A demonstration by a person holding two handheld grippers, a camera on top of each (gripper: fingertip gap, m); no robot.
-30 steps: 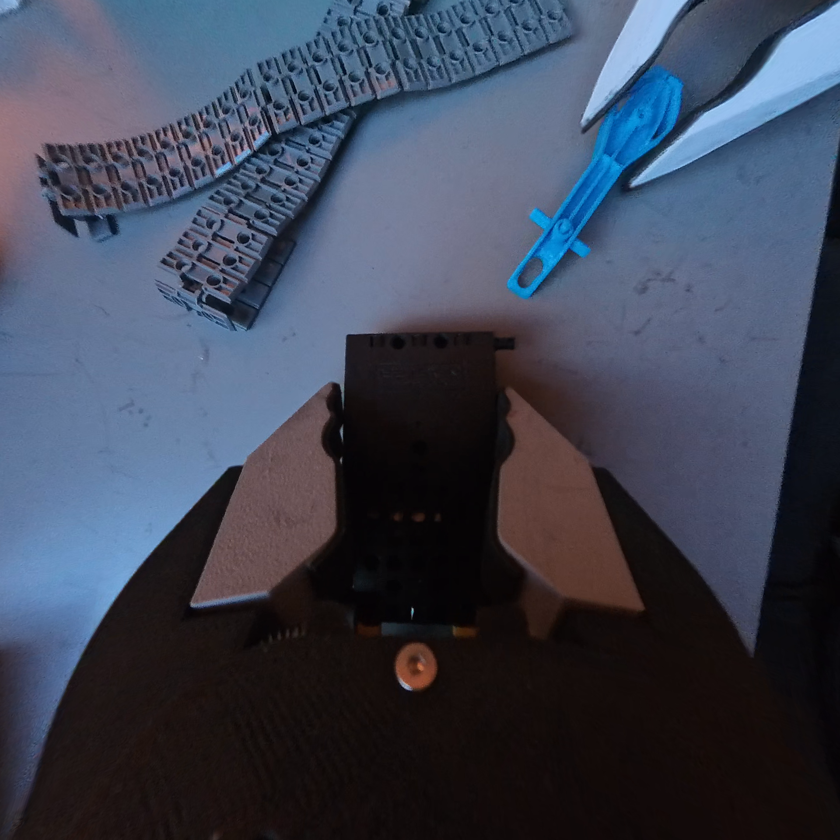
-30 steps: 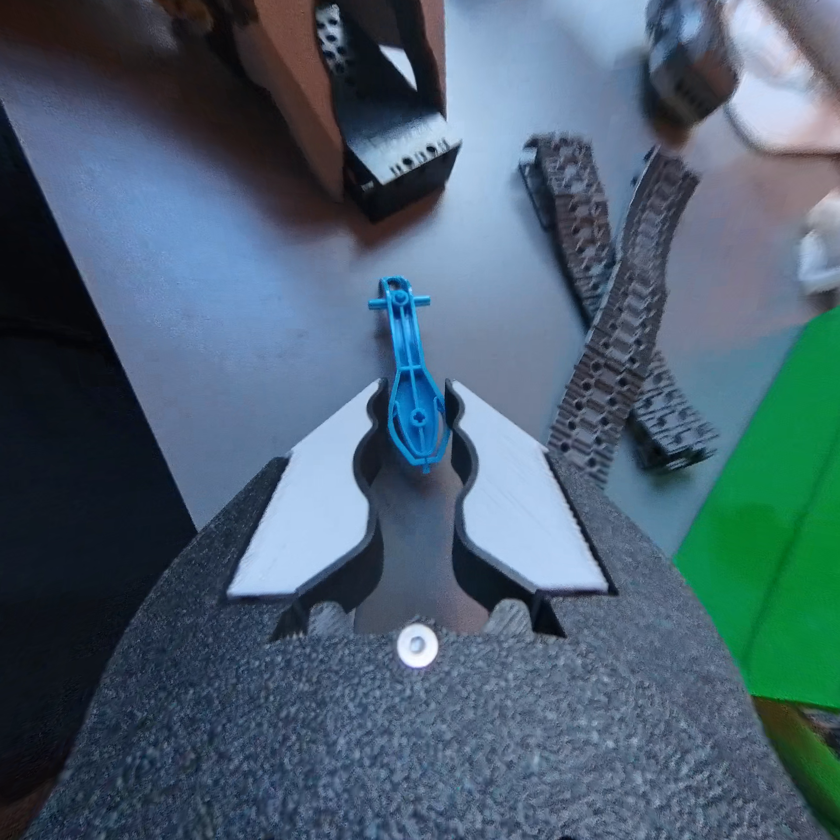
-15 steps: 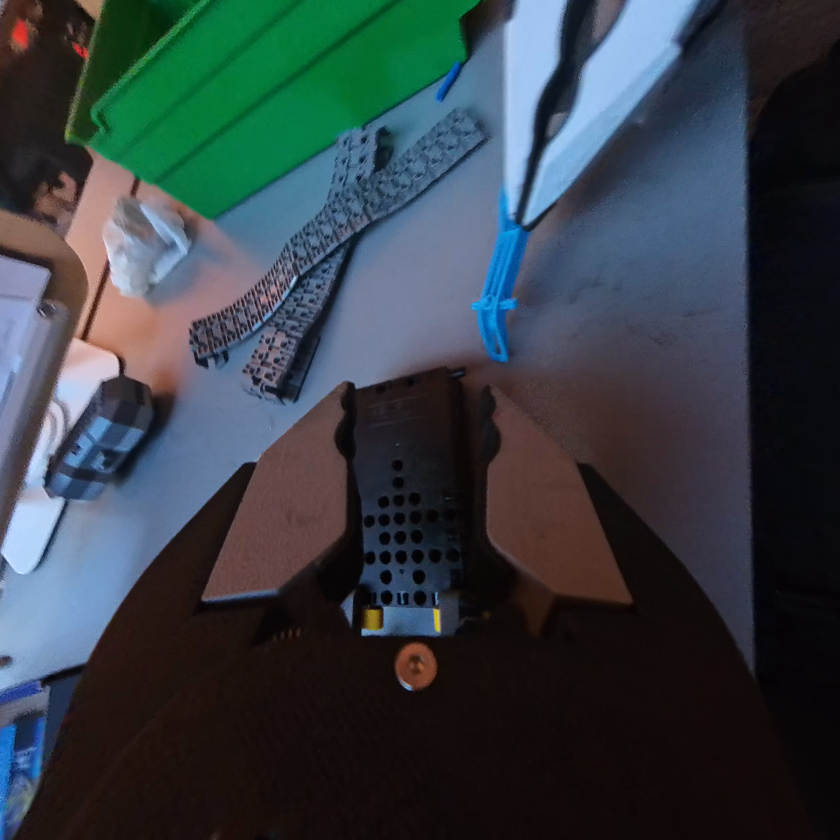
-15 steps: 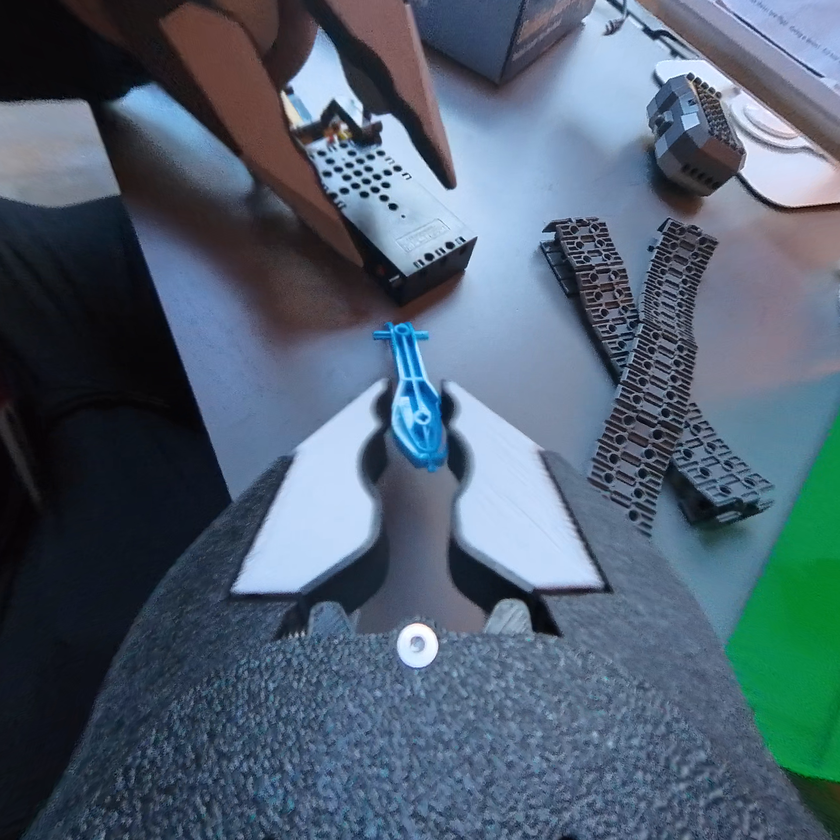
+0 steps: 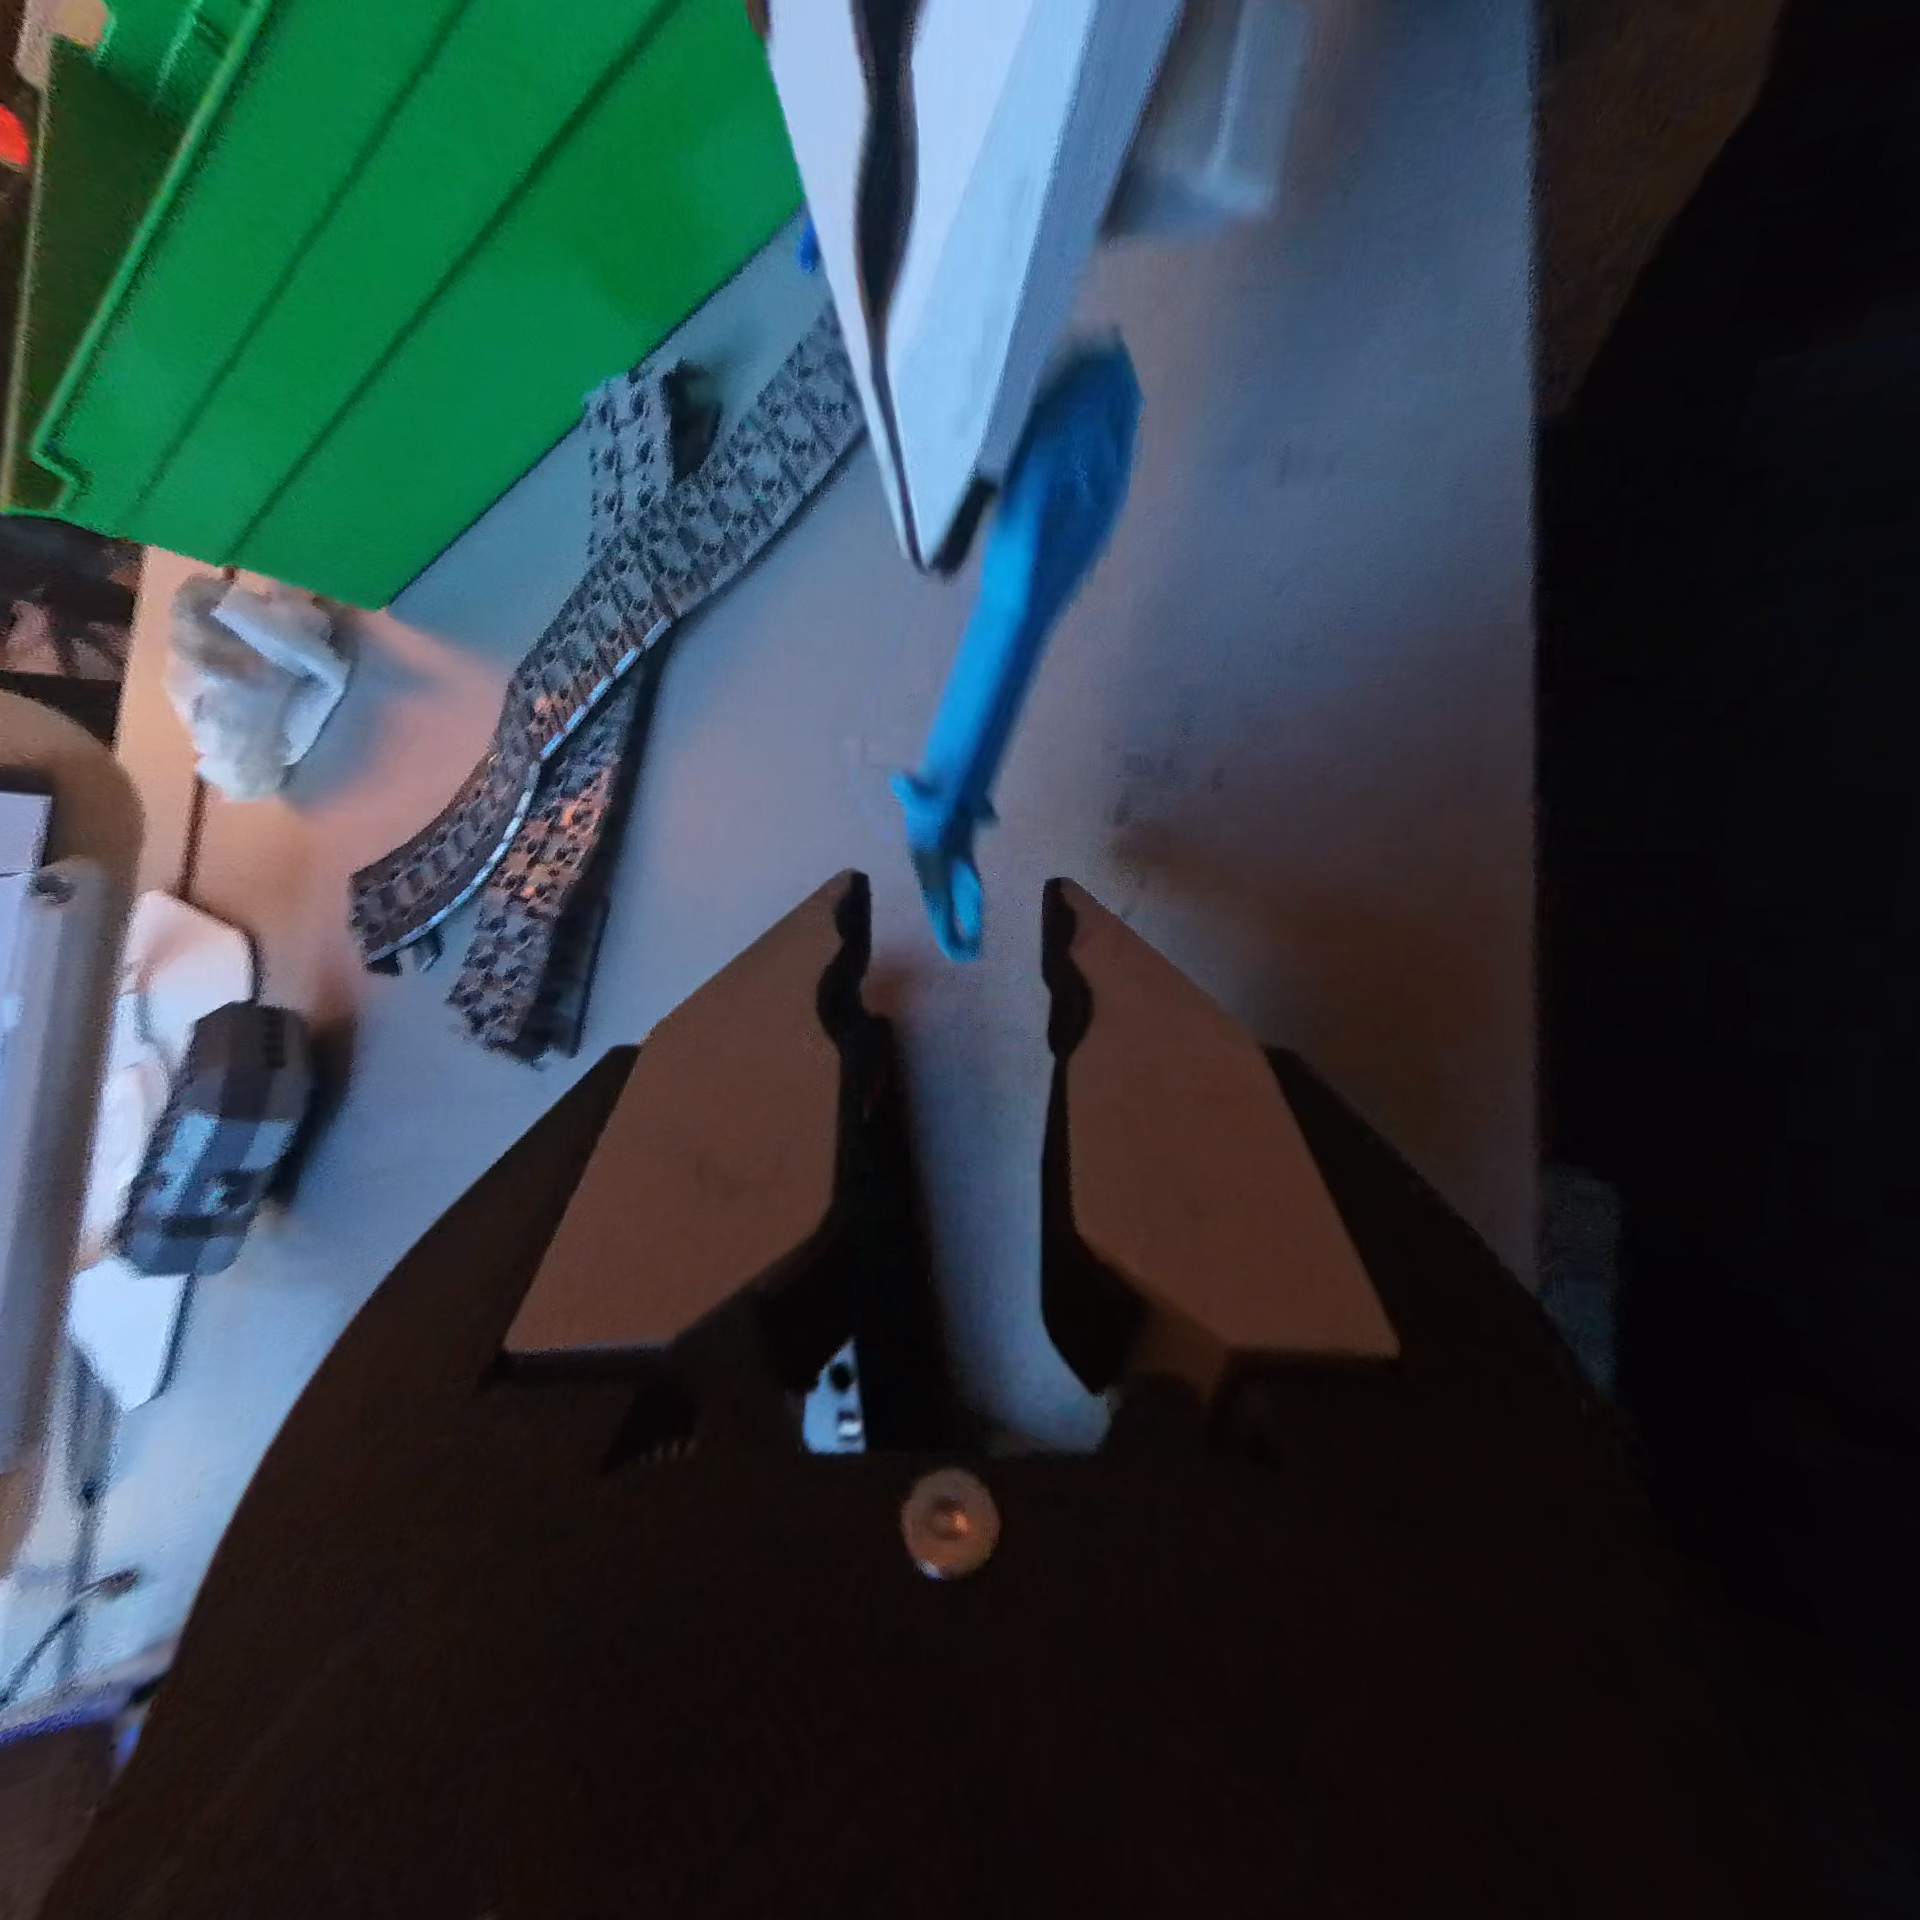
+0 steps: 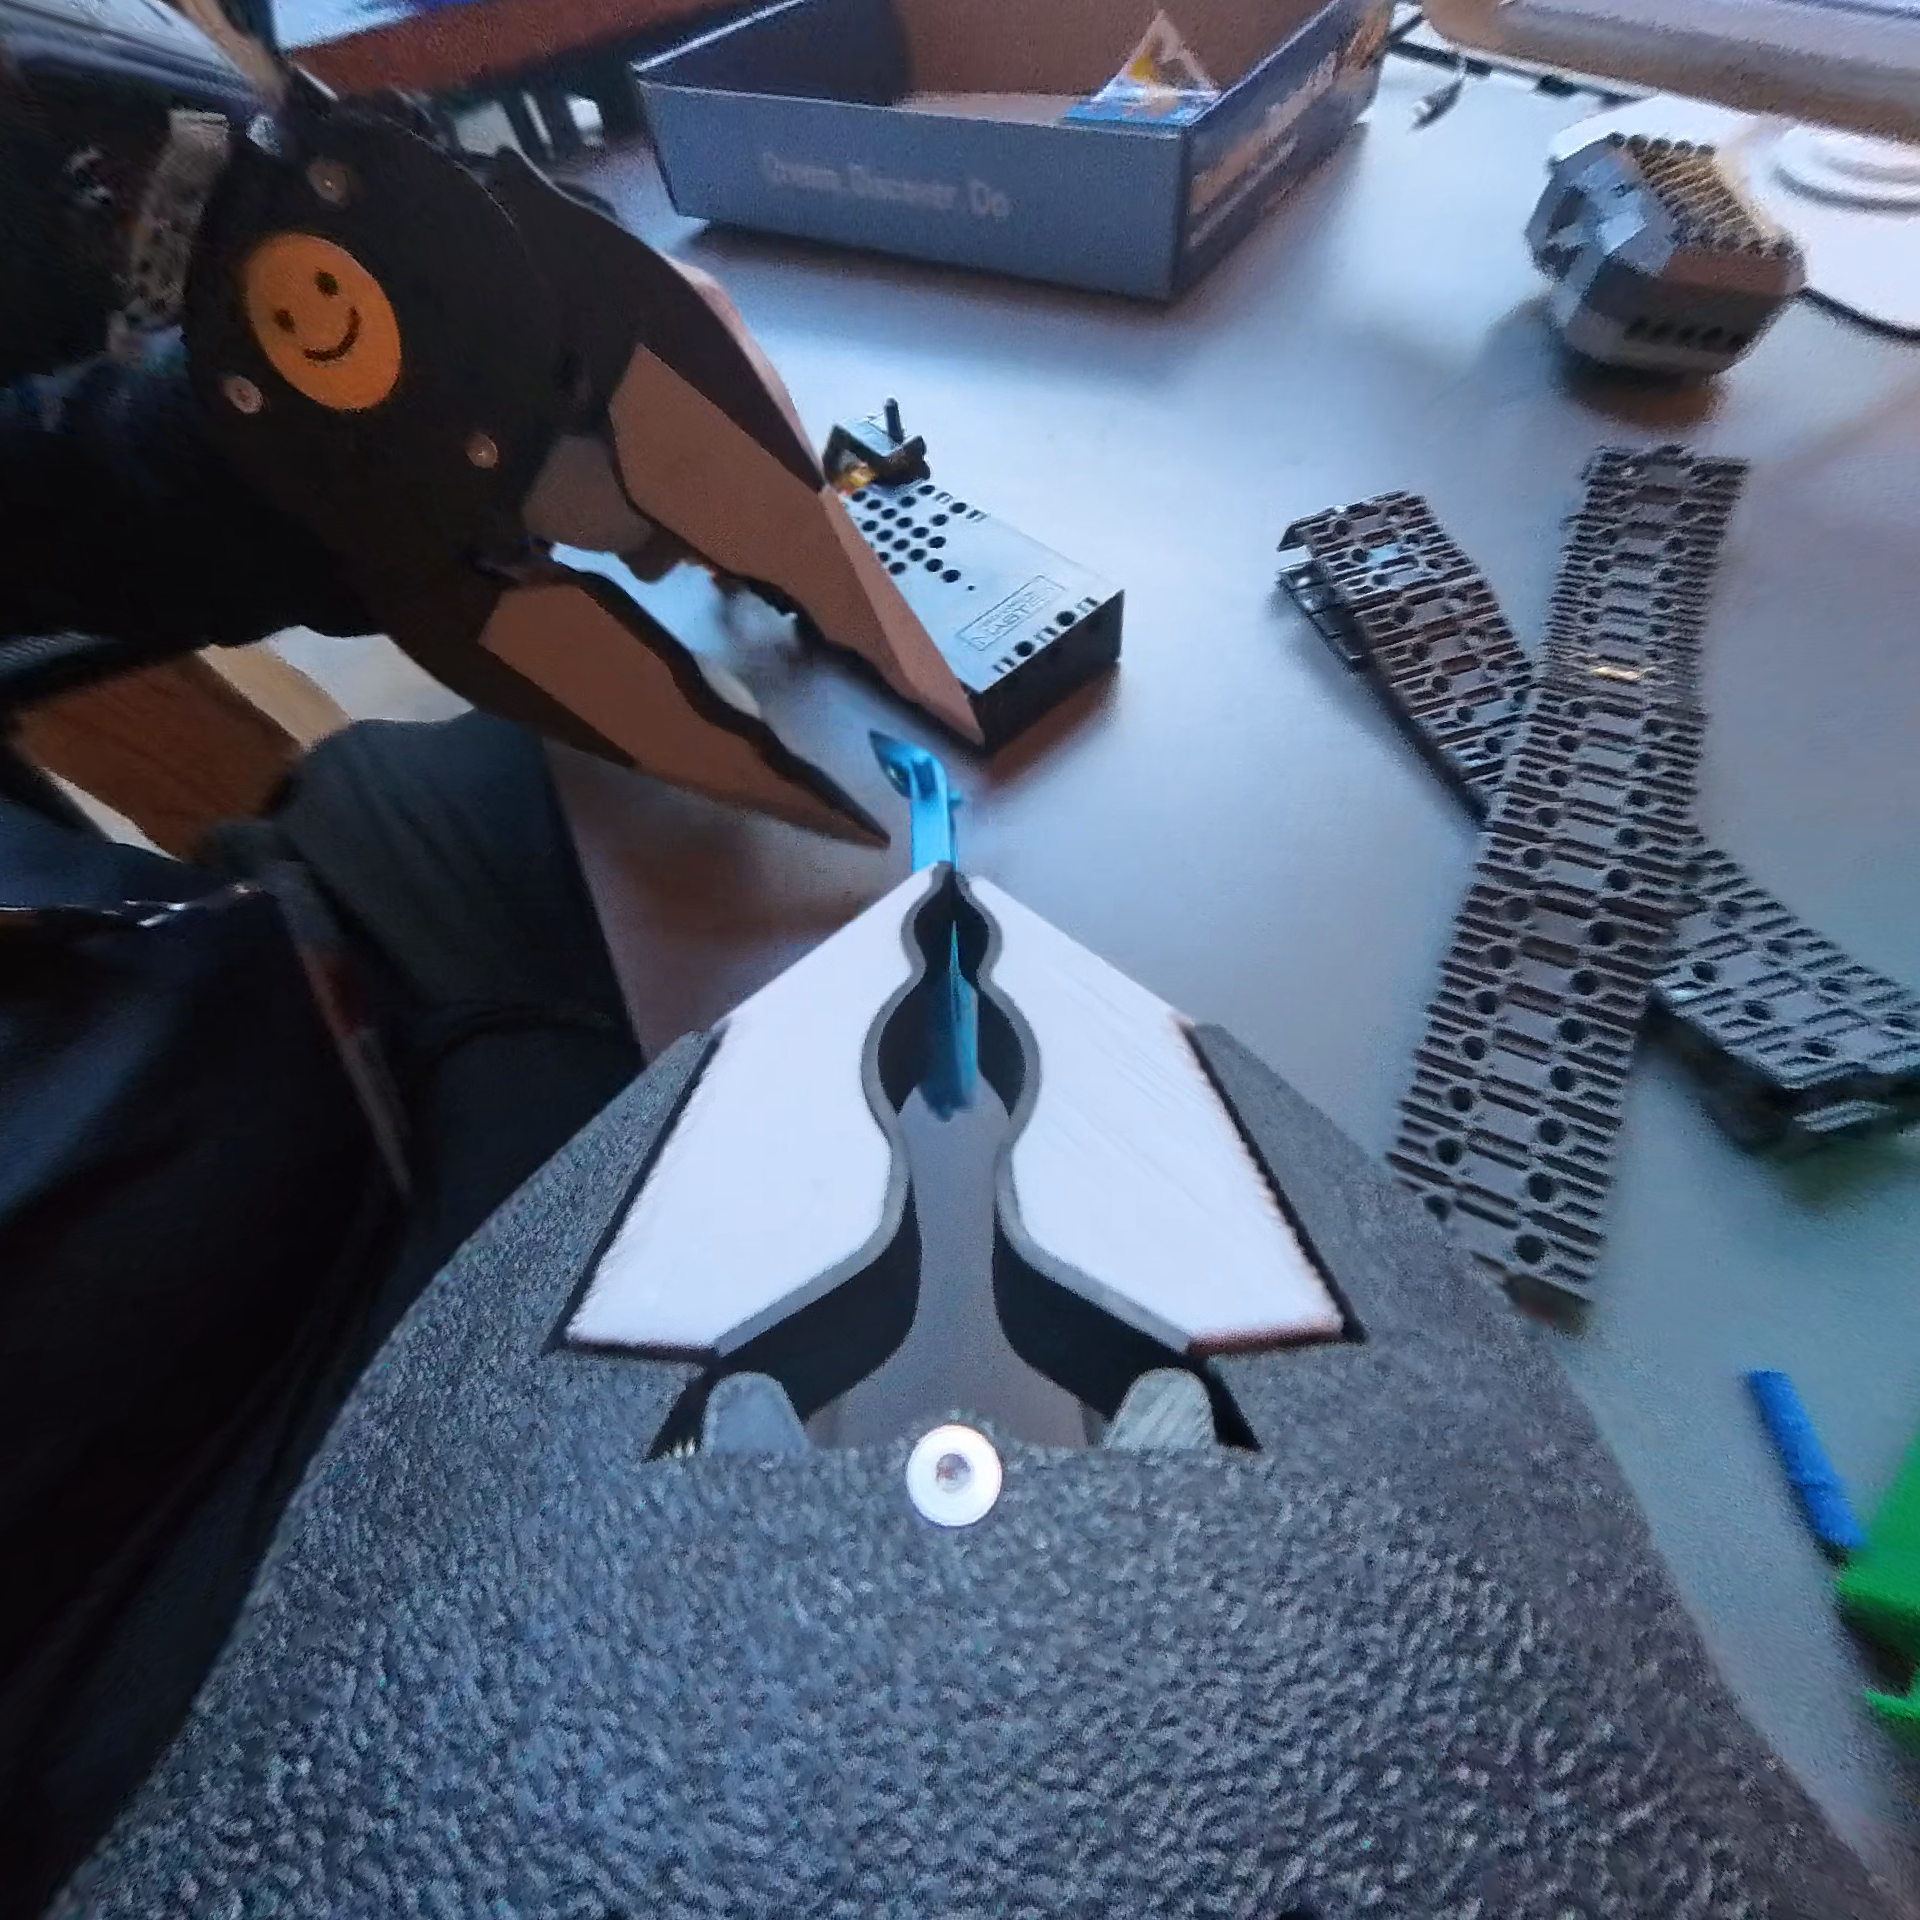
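My right gripper (image 6: 951,883) is shut on a thin blue plastic piece (image 6: 928,800), which is held edge-on above the grey table (image 6: 1195,831). The piece's far tip points at my left gripper (image 5: 948,914). My left gripper is open and empty, with the blue piece's tip (image 5: 954,914) between its fingertips; I cannot tell if they touch. A black perforated box (image 6: 997,613) lies on the table just beyond the left gripper (image 6: 925,787). In the left wrist view only a dark strip of it (image 5: 878,1164) shows beside one finger. The right gripper (image 5: 935,551) reaches in from the top.
Two crossed grey track strips (image 6: 1558,831) lie on the table and also show in the left wrist view (image 5: 582,707). A green bin (image 5: 416,260), a blue cardboard box (image 6: 987,156) and a grey block (image 6: 1662,260) stand around. The table edge (image 5: 1532,727) is close by. There is about 5 cm between the tips of the two grippers.
My left gripper let go of the black box, opened and moved onto the blue piece's tip. My right gripper closed tighter on the blue piece and lifted it on edge.
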